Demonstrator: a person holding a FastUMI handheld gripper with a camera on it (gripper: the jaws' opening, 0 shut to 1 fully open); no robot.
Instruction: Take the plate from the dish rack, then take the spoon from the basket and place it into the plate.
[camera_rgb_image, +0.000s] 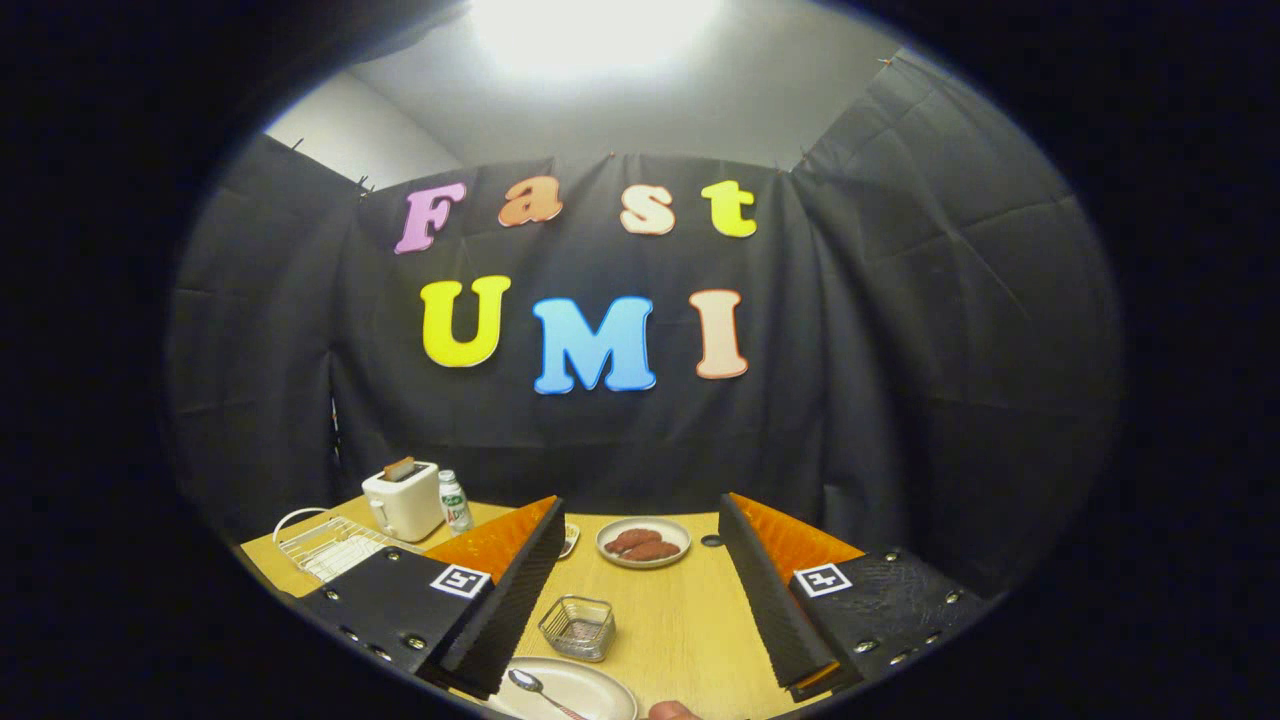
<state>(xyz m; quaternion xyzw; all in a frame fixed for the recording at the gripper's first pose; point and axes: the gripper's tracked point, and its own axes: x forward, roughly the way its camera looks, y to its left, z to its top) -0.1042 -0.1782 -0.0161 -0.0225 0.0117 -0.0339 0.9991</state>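
Note:
My gripper is open, its two fingers spread wide above the wooden table with nothing between them. Below and between the fingers, close in, lies a white plate with a spoon resting in it, bowl to the left. Just beyond the plate stands a small wire basket. The white wire dish rack sits to the left, partly hidden behind my left finger.
A white toaster with a slice in it and a small bottle stand at the back left. A plate of reddish sausages lies at the far middle. A fingertip shows by the near plate.

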